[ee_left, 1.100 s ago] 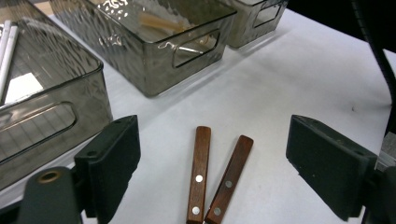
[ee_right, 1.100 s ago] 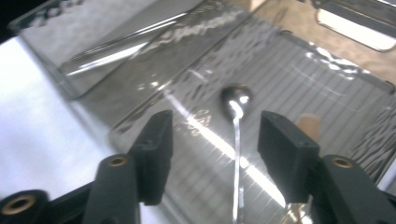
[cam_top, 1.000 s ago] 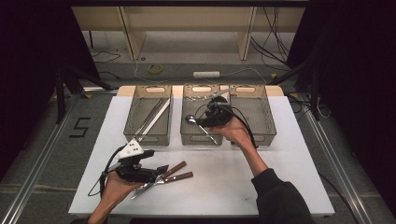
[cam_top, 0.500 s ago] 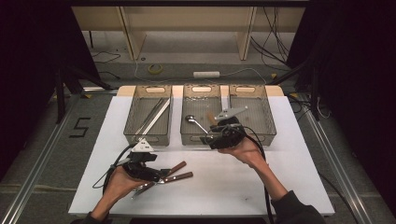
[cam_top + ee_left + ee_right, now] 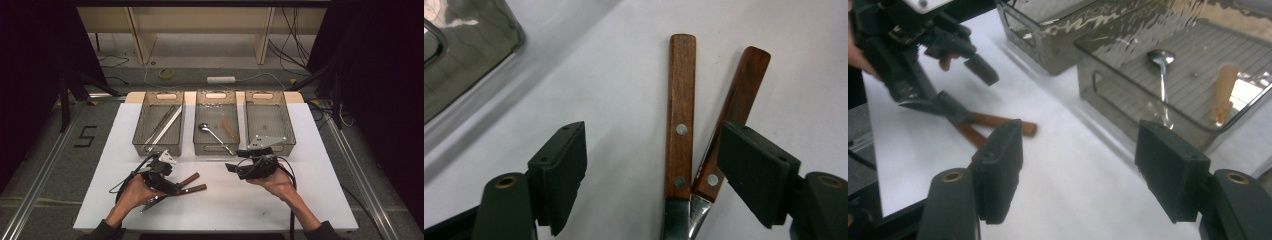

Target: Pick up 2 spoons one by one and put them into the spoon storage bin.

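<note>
The left gripper (image 5: 172,186) hangs low over the white table (image 5: 300,200) near its front left edge, jaws spread and just now narrowing around two wooden-handled knives (image 5: 694,145) without the pads touching them. In the left gripper view the two knives lie side by side between the jaws: each has a reddish-brown wooden handle with two bright rivets and a steel blade running out of view at the bottom. The handles touch near the blades and fan apart toward their ends; the right-hand one lies just beside the right pad. In the high view the handles (image 5: 192,184) stick out to the right of the gripper.

The right gripper (image 5: 234,168) is held above the table, in front of the middle bin, jaws apart and just now widening, nothing between them.

Behind stand three clear bins (image 5: 270,145) in a row. The left bin holds long metal utensils (image 5: 162,127), number unclear; the middle bin holds one spoon (image 5: 212,133) and one wooden-handled piece (image 5: 228,129).
</note>
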### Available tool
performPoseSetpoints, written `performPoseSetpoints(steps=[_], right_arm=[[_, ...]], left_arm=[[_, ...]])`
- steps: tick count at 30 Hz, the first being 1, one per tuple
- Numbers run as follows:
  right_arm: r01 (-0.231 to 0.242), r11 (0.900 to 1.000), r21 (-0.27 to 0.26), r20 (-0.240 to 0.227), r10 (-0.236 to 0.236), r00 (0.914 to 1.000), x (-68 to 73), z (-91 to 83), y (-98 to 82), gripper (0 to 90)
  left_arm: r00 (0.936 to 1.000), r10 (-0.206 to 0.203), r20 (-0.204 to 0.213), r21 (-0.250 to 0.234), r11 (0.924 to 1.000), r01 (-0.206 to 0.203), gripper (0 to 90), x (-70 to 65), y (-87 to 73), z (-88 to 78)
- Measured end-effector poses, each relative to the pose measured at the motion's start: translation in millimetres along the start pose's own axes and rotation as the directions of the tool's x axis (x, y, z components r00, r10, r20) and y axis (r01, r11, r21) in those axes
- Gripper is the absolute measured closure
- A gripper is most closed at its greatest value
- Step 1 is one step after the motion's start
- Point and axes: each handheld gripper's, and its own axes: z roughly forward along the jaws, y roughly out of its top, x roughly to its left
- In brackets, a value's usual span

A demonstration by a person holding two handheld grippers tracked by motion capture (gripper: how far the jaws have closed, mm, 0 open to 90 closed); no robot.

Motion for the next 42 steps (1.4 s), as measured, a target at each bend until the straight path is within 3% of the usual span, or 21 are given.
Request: performPoseSetpoints(steps=[7,12,14,16,18,27,35,42], right_arm=[[-0.005,1.0,0.023,-0.006,0.006,1.0,3.2,1.0,-10.4,36.9],[-0.001,1.0,0.021,-0.019,0.001,0.9998,6.7,0.4,-10.1,37.2],[0.007,1.0,0.02,-0.02,-0.006,0.9998,8.2,0.9,-10.3,37.4],[0.01,1.0,0.019,-0.026,-0.01,0.9996,8.7,1.0,-10.2,37.5],[0.006,1.0,0.017,-0.028,-0.006,0.9996,8.8,0.3,-9.9,37.6],[0.004,1.0,0.019,-0.023,-0.004,0.9997,7.3,-1.6,-10.9,37.7],[0.005,1.0,0.018,-0.015,-0.005,0.9999,6.7,-2.5,-11.4,38.6],[0.01,1.0,0.015,-0.017,-0.01,0.9998,7.1,-3.2,-11.0,39.6]], left_arm=[[0.9994,0.034,-0.004,0.051,0.9981,-0.034,30.6,-2.2,1.6,7.3],[0.9996,0.027,-0.005,0.047,0.9986,-0.026,30.7,-0.8,2.9,9.3],[0.9988,0.036,-0.033,0.071,0.9969,-0.034,32.6,0.7,2.8,12.3],[0.9996,0.022,-0.018,0.089,0.9958,-0.02,34.9,2.8,2.7,14.9],[0.999,0.04,-0.02,0.1,0.9943,-0.037,34.8,1.9,3.4,15.4],[0.9974,0.061,-0.039,0.111,0.9922,-0.056,35.4,-1.4,4.1,15.9],[0.9931,0.117,-0.008,0.128,0.9851,-0.115,57.6,-8.1,4.6,12.1],[0.9921,0.123,0.025,0.124,0.9844,-0.125,73.5,-10.2,4.0,11.3]])
